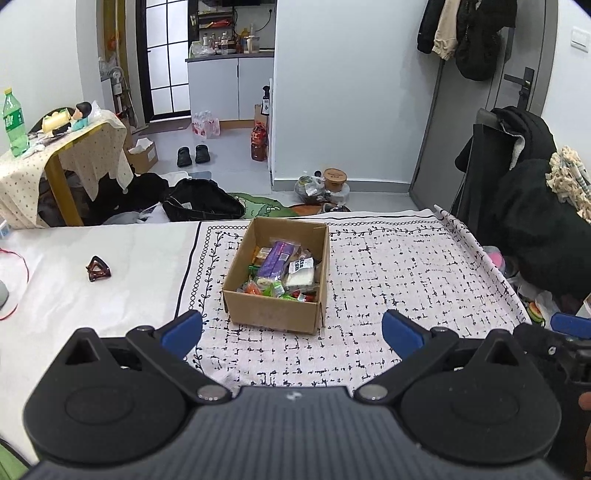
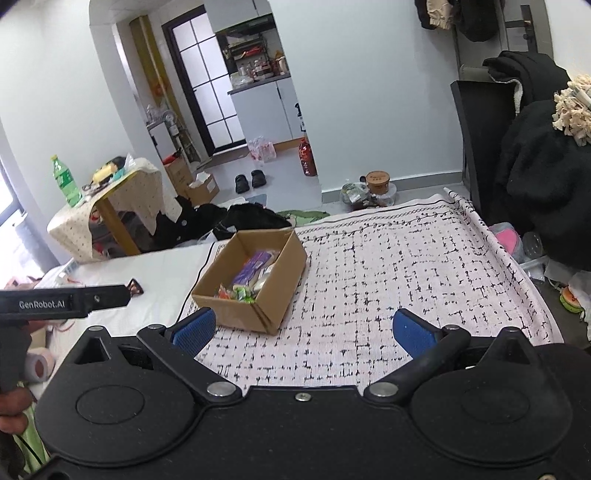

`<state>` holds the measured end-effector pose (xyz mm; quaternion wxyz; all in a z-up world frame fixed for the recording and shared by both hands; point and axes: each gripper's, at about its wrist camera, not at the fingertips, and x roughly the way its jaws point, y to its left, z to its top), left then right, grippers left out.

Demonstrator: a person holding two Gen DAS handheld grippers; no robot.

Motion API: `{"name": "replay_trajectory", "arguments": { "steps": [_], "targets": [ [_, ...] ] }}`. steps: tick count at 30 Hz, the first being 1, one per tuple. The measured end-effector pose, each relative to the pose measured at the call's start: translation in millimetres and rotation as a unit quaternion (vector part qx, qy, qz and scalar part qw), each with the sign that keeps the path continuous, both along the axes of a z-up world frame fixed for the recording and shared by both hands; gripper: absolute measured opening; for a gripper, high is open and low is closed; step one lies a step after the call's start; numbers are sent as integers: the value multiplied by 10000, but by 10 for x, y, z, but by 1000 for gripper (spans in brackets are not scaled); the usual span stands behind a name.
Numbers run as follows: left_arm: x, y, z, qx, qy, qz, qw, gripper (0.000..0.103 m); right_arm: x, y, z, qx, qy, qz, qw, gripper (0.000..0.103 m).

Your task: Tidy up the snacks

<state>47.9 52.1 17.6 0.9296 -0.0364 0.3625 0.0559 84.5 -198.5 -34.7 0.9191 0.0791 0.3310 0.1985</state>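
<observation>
While both hang wide open and empty, left gripper [image 1: 291, 334], right gripper [image 2: 303, 330], snack-filled cardboard box [image 1: 275, 314] just ahead.

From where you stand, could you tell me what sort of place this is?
Most likely a small lived-in flat or studio: coats hang by the entrance door, a kitchenette counter shows through the doorway, shoes sit on the floor, and the snack box rests on a patterned cloth.

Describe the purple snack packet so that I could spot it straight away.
Find the patterned cloth on the white surface; an open cardboard box stands near its left edge. The purple packet lies lengthwise on top of the snacks inside, beside a white wrapped one. It is the only purple thing there.
</observation>
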Motion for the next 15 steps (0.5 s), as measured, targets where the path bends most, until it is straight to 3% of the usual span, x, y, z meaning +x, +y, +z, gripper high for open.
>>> {"name": "replay_trajectory", "arguments": {
  "steps": [15],
  "targets": [
    [-115,24,-33,-11,51,12,10000,103,-82,68,19,-199,-43,93,9998,103]
  ]
}}
